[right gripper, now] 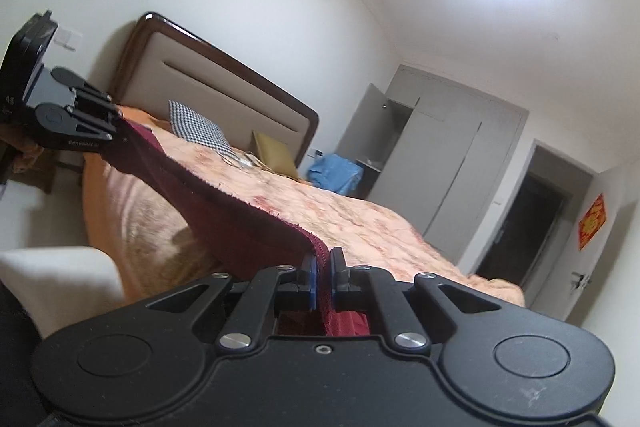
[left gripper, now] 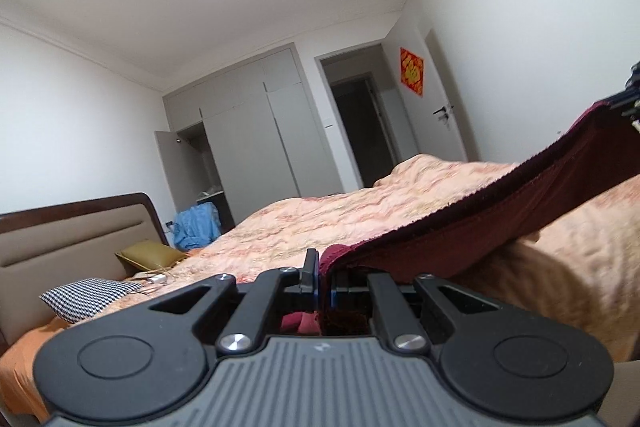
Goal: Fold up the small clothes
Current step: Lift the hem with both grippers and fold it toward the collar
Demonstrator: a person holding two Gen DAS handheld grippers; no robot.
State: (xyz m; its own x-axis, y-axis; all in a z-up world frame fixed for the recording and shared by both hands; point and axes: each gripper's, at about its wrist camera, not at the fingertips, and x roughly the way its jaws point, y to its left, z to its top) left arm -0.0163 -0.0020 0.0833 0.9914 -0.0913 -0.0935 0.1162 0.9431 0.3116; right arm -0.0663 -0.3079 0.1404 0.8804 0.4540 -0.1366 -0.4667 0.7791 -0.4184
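Garment (left gripper: pixel 500 211) hem taut | both tongs (left gripper: pixel 323 279) (right gripper: pixel 323 279) clamp corners | bed (right gripper: pixel 360 211) beneath (probably clear)

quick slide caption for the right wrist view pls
Right gripper and left gripper each pinch an end of a dark red cloth, stretched above the bed.

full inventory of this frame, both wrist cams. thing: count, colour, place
garment: 1, dark red, stretched above the bed between both grippers
bed cover: 1, peach patterned, over the bed
headboard: 1, beige with brown frame, by the wall
pillow: 1, black-and-white check, near headboard
cushion: 1, olive, beside pillow
blue cloth: 1, heaped by wardrobe
wardrobe: 1, grey, one door open
red poster: 1, on door
left gripper: black, shut on garment
right gripper: black, shut on garment
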